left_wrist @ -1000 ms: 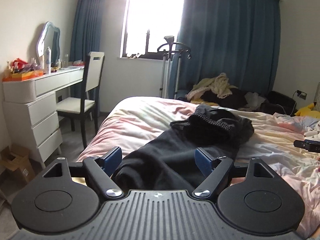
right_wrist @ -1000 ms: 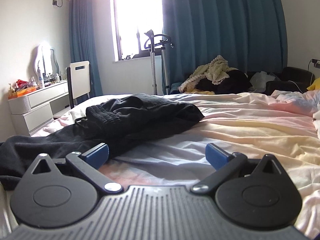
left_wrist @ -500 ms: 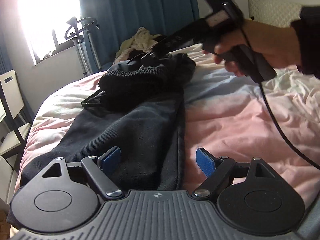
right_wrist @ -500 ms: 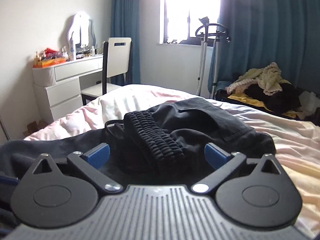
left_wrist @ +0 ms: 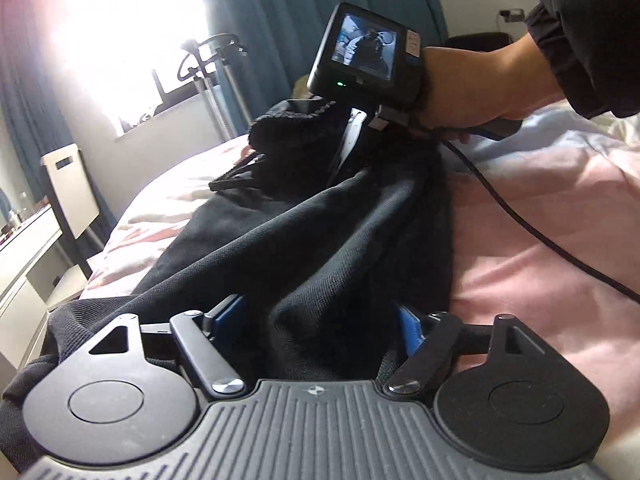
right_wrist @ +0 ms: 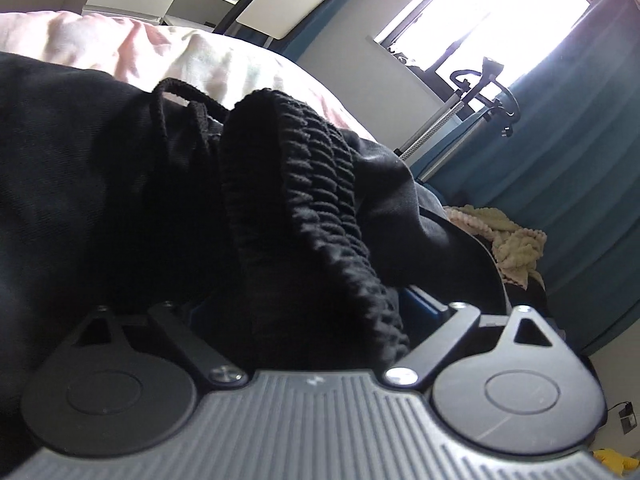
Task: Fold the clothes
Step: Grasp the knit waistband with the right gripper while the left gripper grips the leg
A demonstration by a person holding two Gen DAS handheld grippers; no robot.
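Both jaws are closing: the left gripper (left_wrist: 320,320) straddles a bunched leg of the black trousers (left_wrist: 304,240), the right gripper (right_wrist: 308,316) their ribbed waistband (right_wrist: 320,200), neither clamped yet. The trousers lie rumpled on the pink bed (left_wrist: 540,248); folding looks barely begun. No container is visible.

Daylight is pouring through a window (left_wrist: 120,40) framed by blue curtains (left_wrist: 304,12), brightening a white chair (left_wrist: 70,192) standing beside the pink-sheeted bed (left_wrist: 540,248)

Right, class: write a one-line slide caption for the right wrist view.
Right tongs closing around the ribbed waistband of black trousers on a bed.
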